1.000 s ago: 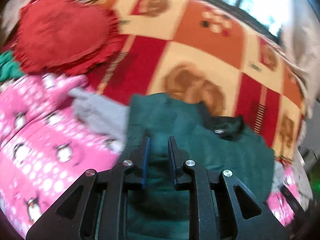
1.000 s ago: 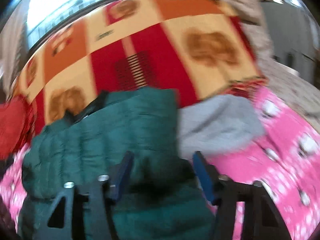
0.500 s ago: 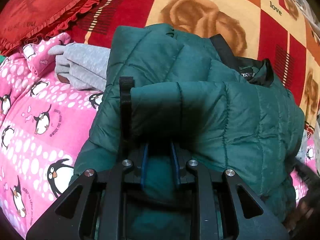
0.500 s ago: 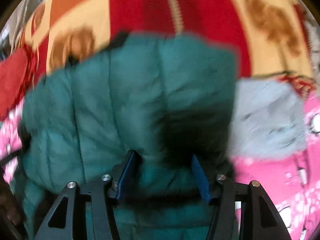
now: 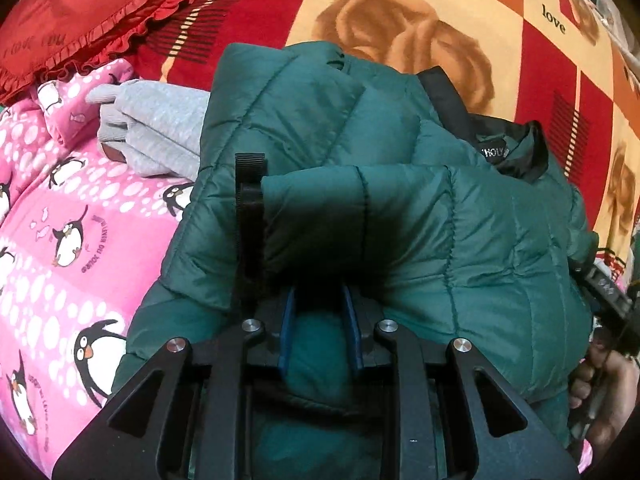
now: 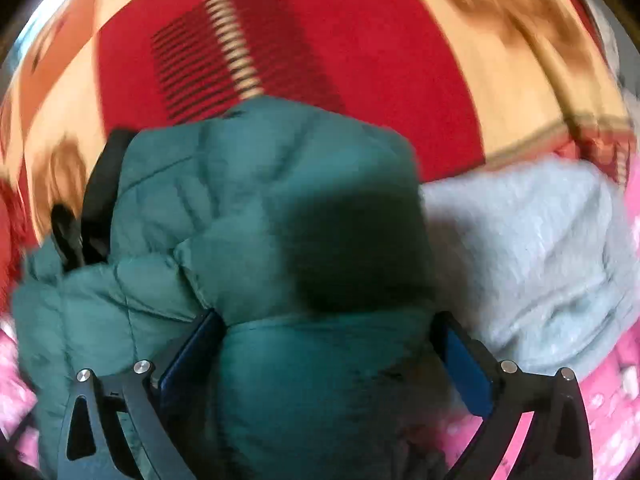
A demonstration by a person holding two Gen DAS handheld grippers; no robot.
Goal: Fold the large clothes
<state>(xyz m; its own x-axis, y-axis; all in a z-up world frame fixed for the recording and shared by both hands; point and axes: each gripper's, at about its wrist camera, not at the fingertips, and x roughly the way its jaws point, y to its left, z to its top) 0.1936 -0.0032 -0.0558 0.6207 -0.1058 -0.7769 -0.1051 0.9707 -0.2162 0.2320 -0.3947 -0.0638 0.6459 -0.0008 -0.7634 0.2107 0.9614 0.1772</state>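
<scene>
A dark green quilted jacket (image 5: 420,216) lies bunched on the bed, its black collar (image 5: 516,152) at the upper right. My left gripper (image 5: 319,320) is shut on a fold of the jacket, with green fabric pinched between its blue pads (image 5: 286,328). In the right wrist view the jacket (image 6: 240,200) fills the middle. My right gripper (image 6: 328,344) is opening, its jaws wide apart. A thick jacket fold sits loosely between its pads (image 6: 466,364). The right view is blurred by motion.
A grey garment (image 5: 160,128) lies beside the jacket, also visible in the right wrist view (image 6: 540,248). Under them are a pink penguin blanket (image 5: 60,220) and a red and orange patterned blanket (image 5: 400,8). A red frilled cushion (image 5: 80,12) sits far left. A hand (image 5: 604,396) shows at the right edge.
The left gripper dropped close over the jacket, then held still with the fold in it. The right gripper's jaws spread wide, letting go of the jacket fold, and its view shifted.
</scene>
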